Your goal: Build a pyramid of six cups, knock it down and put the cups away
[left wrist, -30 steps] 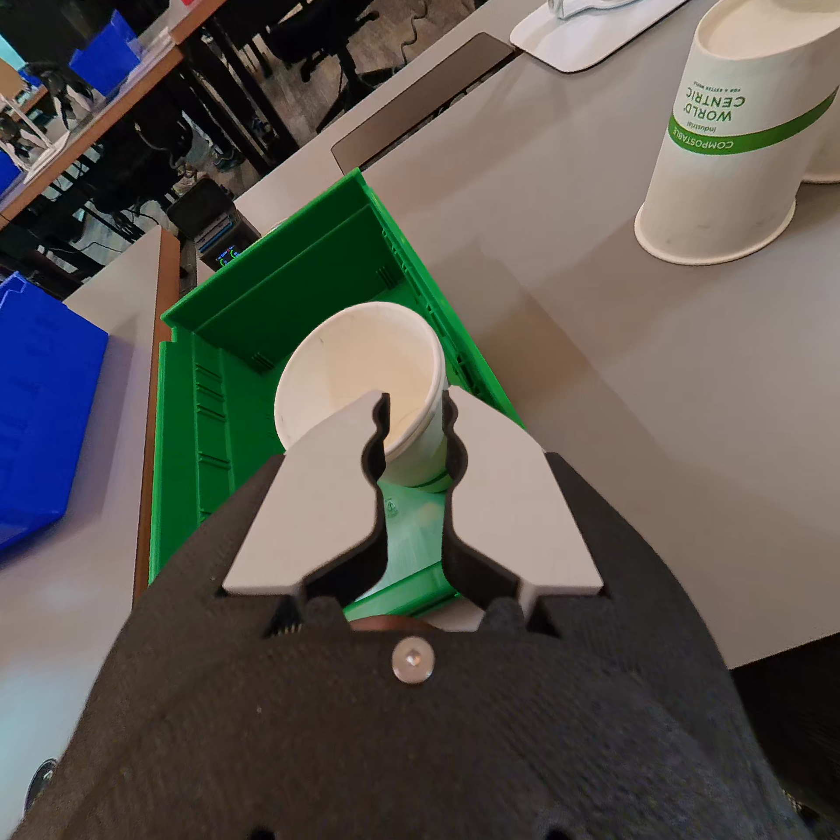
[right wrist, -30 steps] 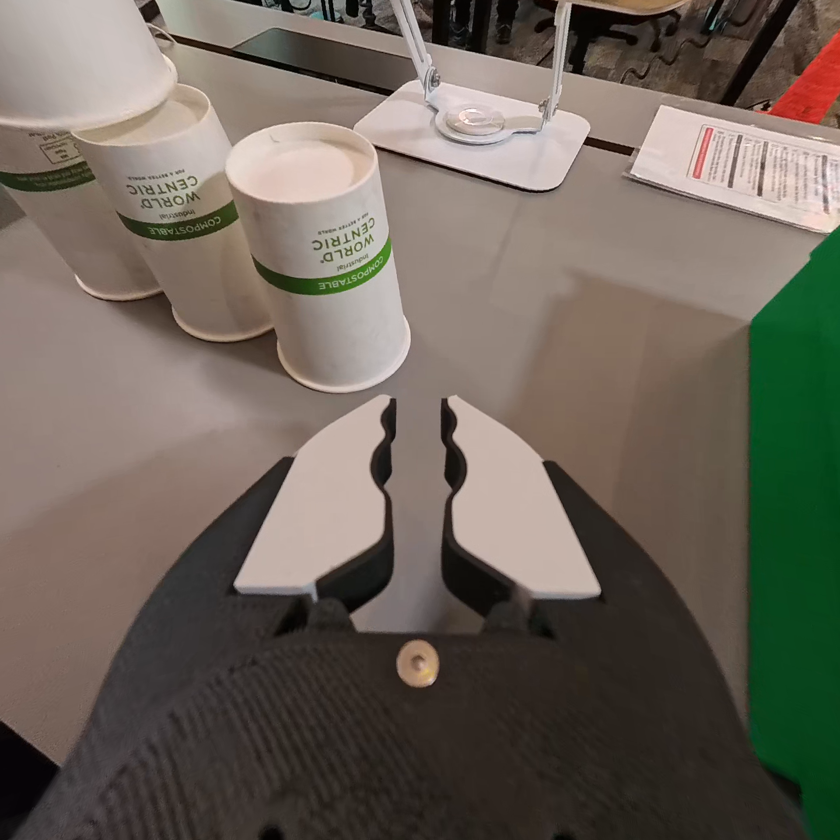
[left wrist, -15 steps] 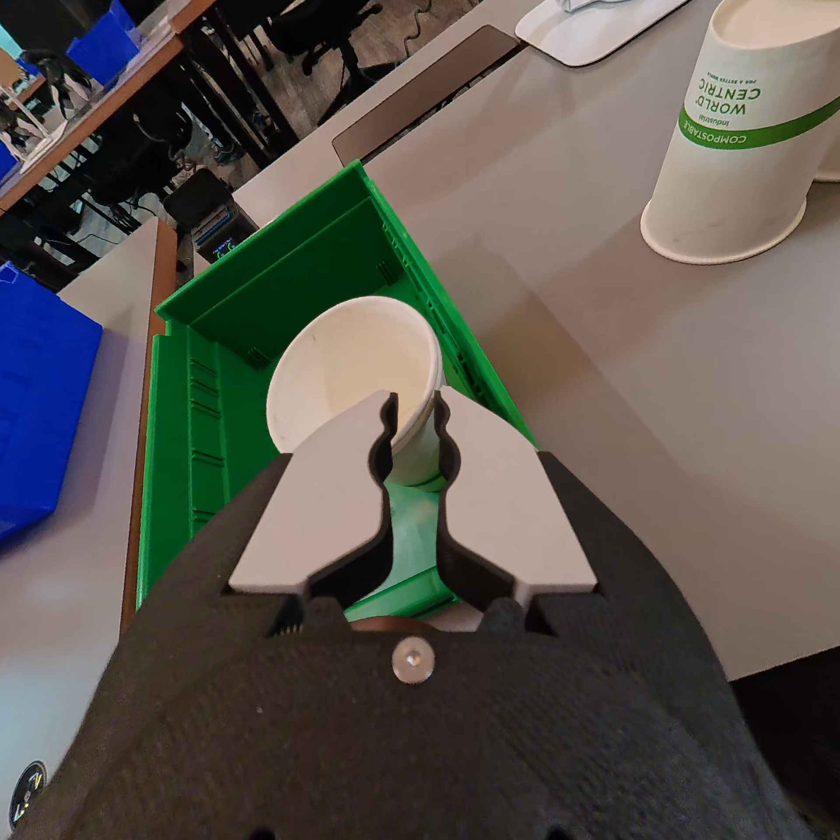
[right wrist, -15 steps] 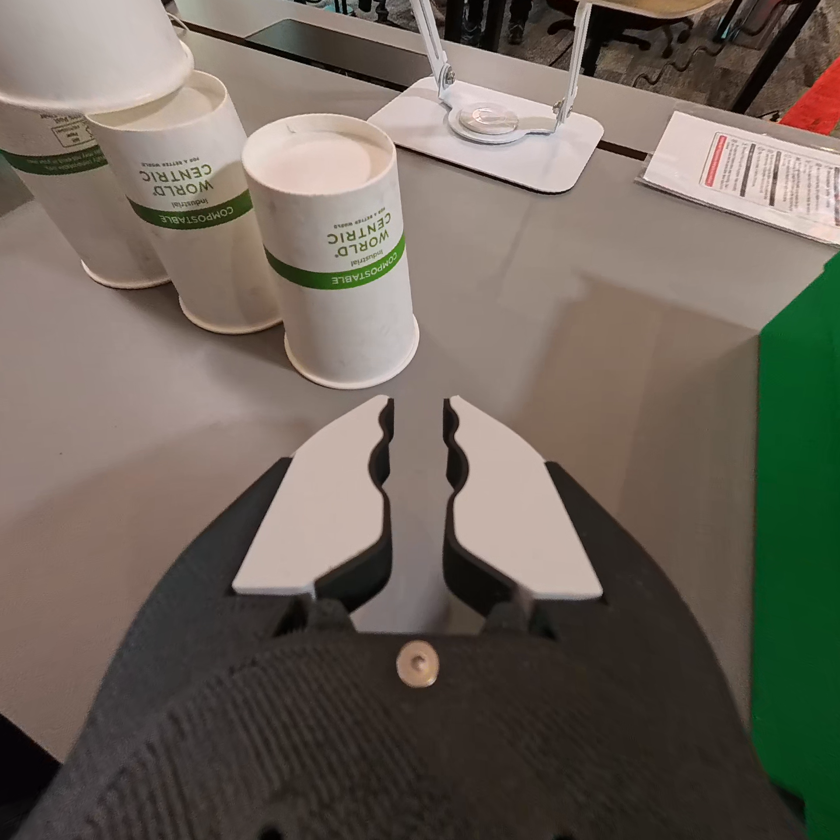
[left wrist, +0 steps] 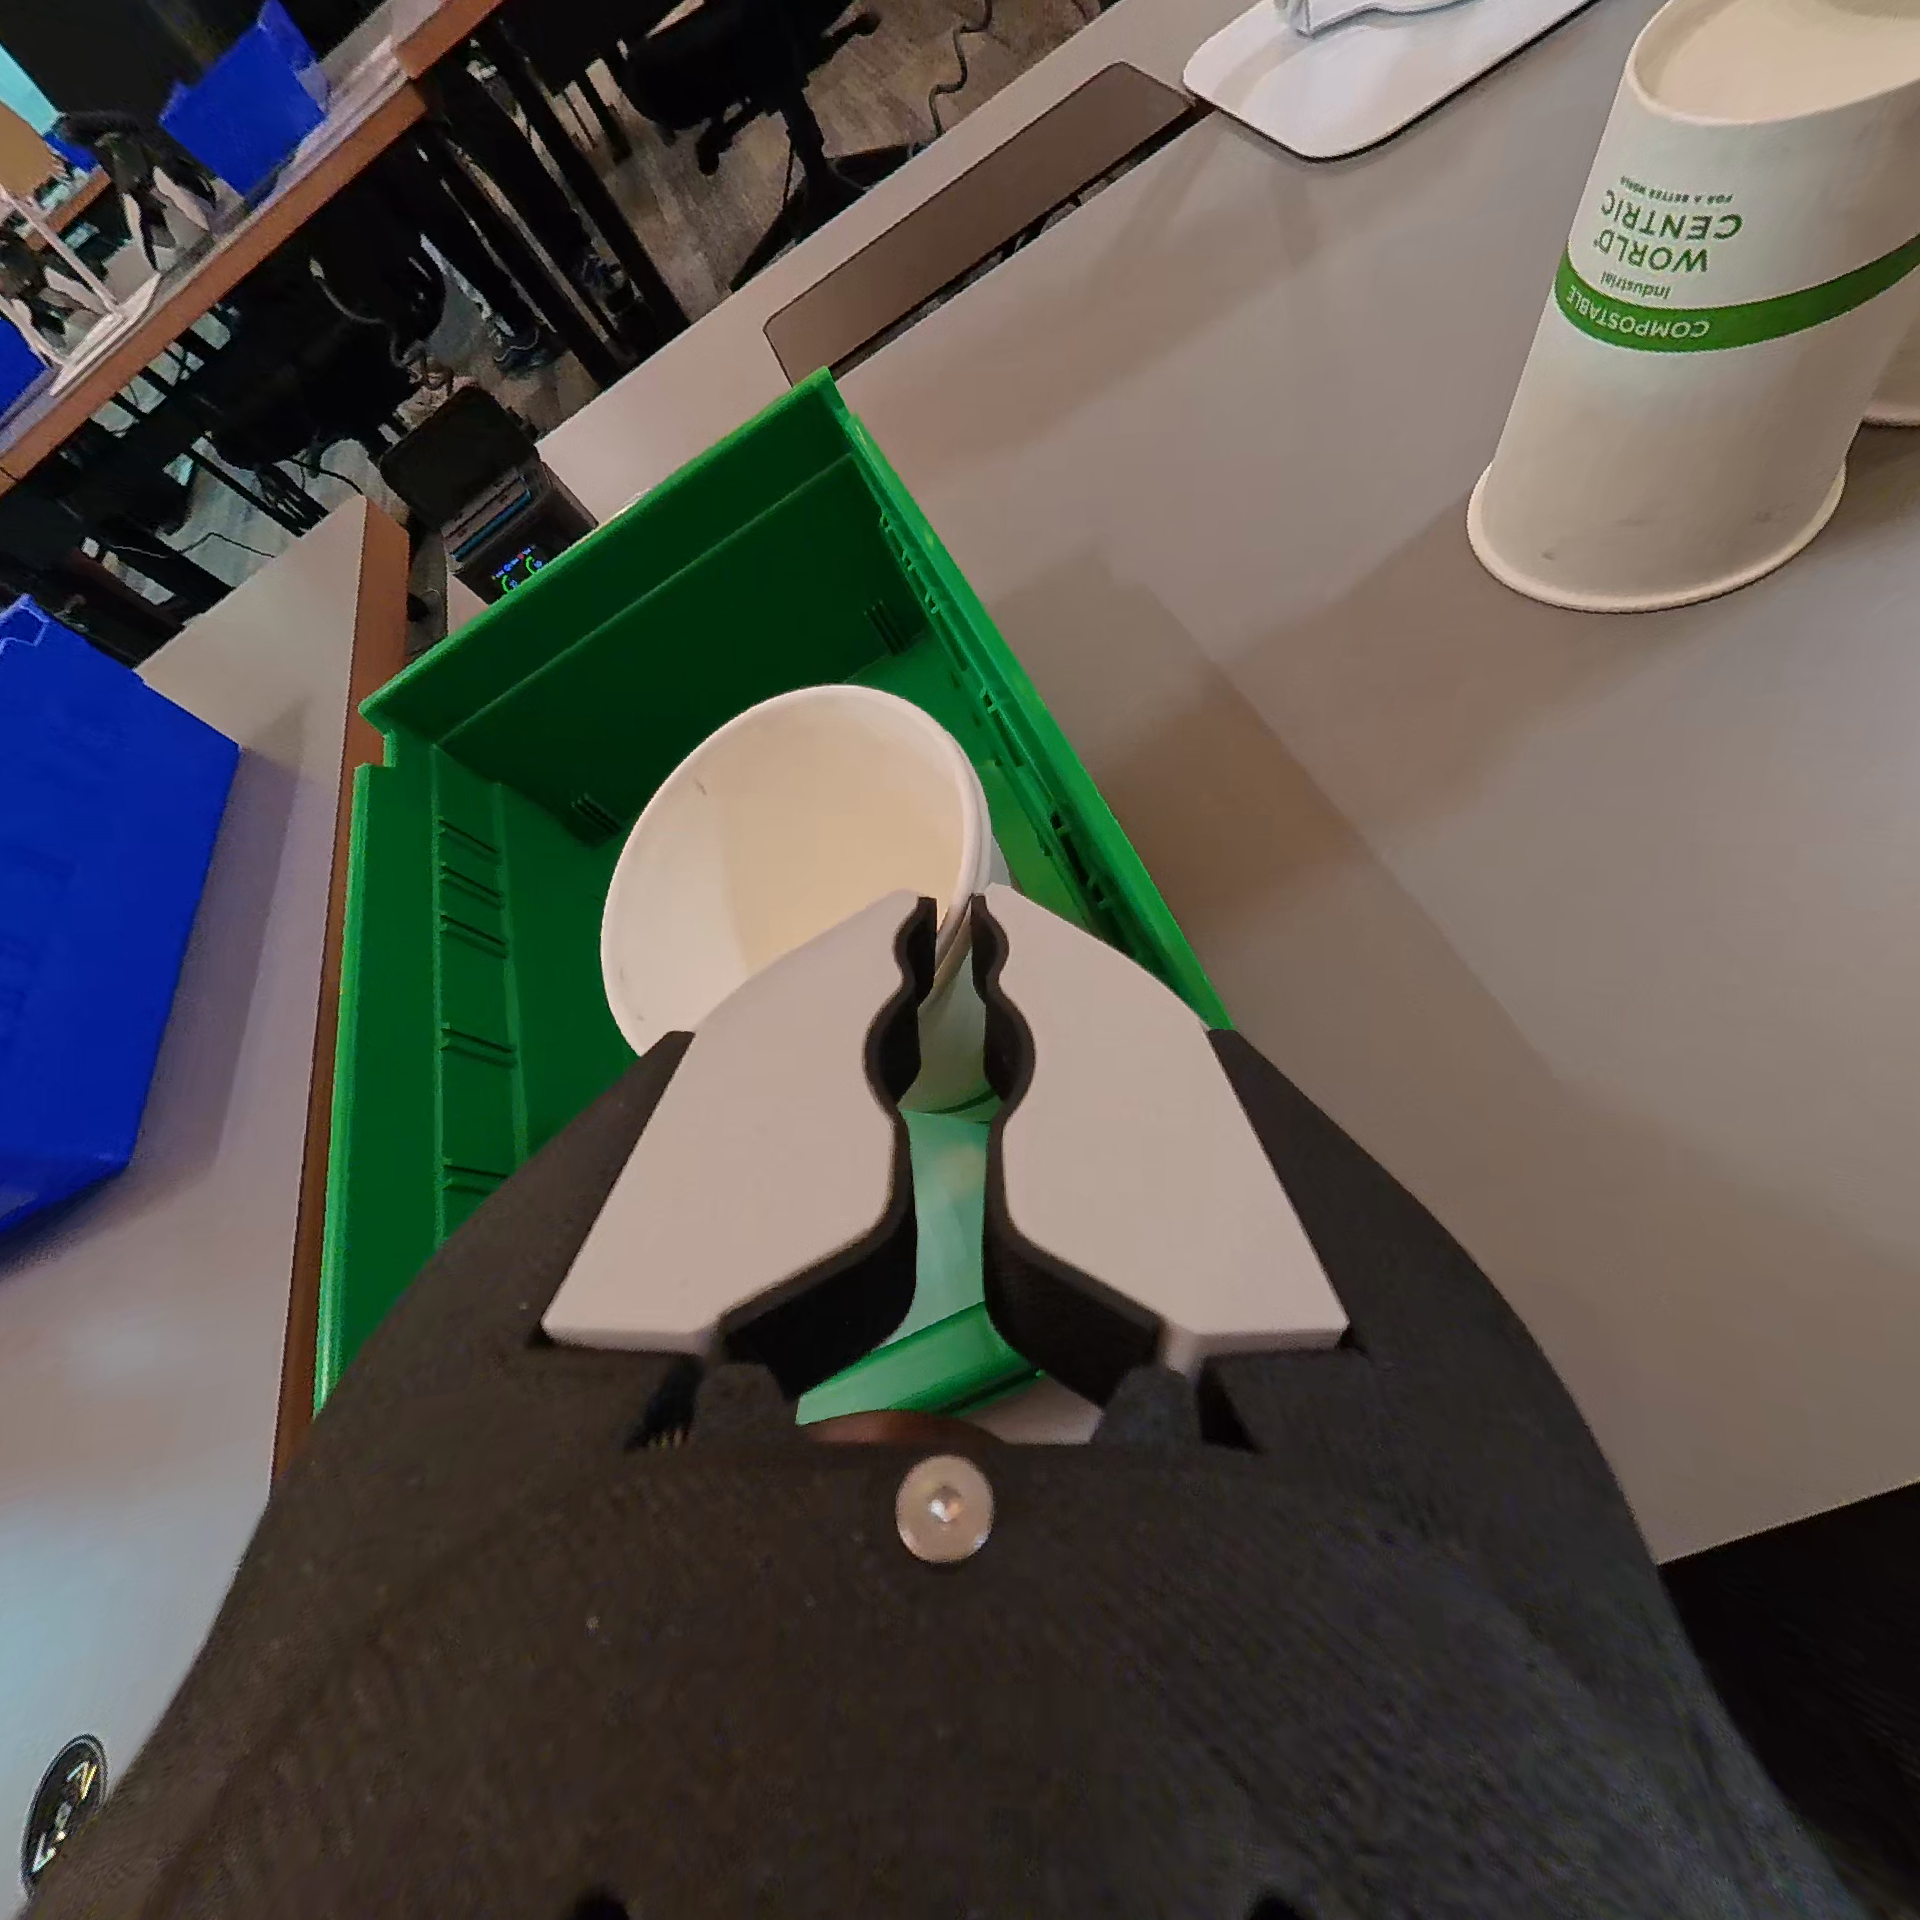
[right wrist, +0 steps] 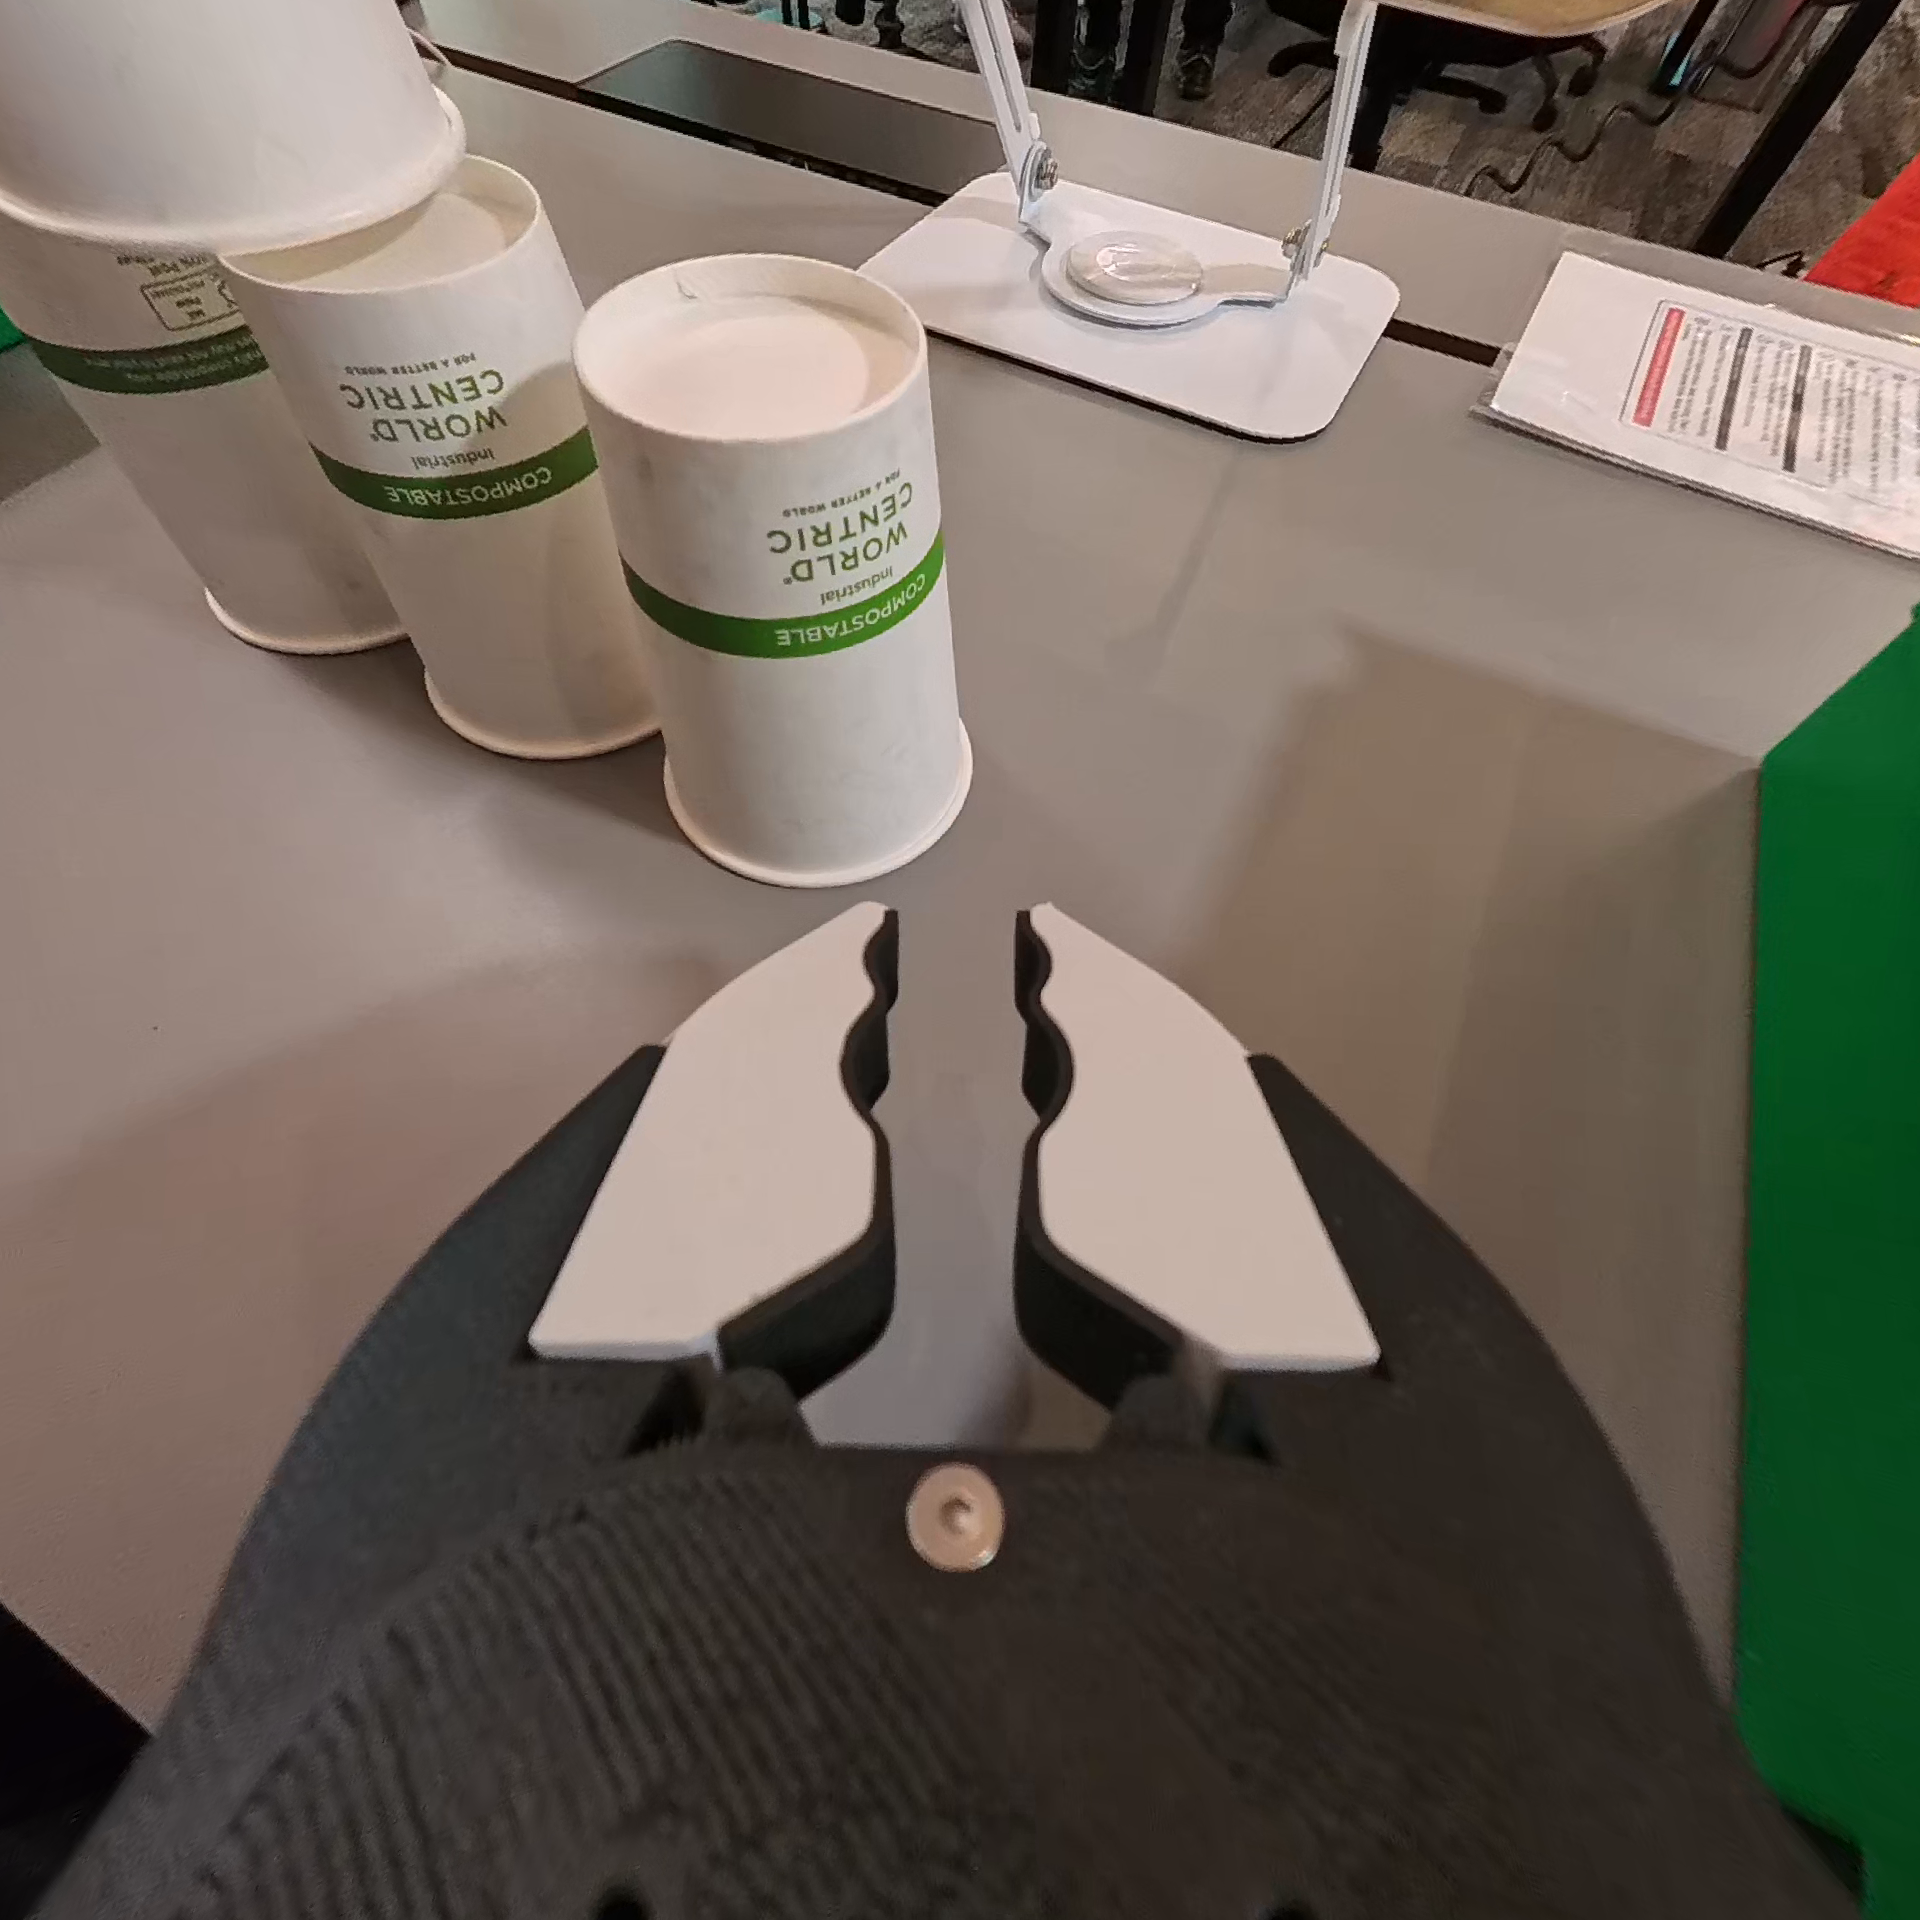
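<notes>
My left gripper is shut on the near rim of a white paper cup. The cup stands mouth-up, tilted, inside a green plastic bin; one fingertip is inside the cup and one outside. My right gripper is open by a narrow gap and empty, above the grey table. Just ahead of it stands an upside-down white cup with a green band. Two more upside-down cups stand to its left, and another white cup rests tilted on top of them.
A green bin wall rises close at the right of my right gripper. A white lamp base and a printed sheet lie farther back. A blue bin sits on the neighbouring desk to the left. An upside-down cup stands right of the green bin.
My left gripper's jaws have closed from a wider gap onto the cup's rim. My right gripper has drifted slightly left, its gap unchanged.
</notes>
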A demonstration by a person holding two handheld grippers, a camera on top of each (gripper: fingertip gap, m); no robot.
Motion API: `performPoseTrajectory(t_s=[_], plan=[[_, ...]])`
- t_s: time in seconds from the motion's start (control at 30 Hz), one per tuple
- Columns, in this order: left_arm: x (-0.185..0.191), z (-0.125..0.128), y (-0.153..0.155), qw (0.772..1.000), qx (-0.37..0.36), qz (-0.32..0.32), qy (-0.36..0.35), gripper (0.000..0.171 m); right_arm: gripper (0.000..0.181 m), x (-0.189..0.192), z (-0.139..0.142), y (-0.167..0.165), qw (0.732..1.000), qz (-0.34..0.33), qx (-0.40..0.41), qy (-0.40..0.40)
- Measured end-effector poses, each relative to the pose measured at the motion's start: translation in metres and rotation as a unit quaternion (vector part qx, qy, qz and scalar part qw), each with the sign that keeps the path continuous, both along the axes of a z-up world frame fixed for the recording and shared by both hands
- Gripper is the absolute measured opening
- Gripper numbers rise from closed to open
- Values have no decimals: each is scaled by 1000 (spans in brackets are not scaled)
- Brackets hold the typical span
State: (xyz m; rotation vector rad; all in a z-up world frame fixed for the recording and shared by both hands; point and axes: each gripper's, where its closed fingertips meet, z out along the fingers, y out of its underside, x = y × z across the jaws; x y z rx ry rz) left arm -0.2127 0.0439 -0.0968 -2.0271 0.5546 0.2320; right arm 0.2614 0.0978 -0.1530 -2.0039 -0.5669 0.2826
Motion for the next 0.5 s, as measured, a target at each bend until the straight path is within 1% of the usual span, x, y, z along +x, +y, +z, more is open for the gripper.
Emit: performPoseTrajectory(t_s=[0.37,0.5], plan=[[-2,2,0,1000,3,4,-10,7,22,-2,0,-1,1000,4,-2,4],[1,2,-1,1000,0,-3,-4,11,22,-3,-2,-1,1000,5,-5,5]])
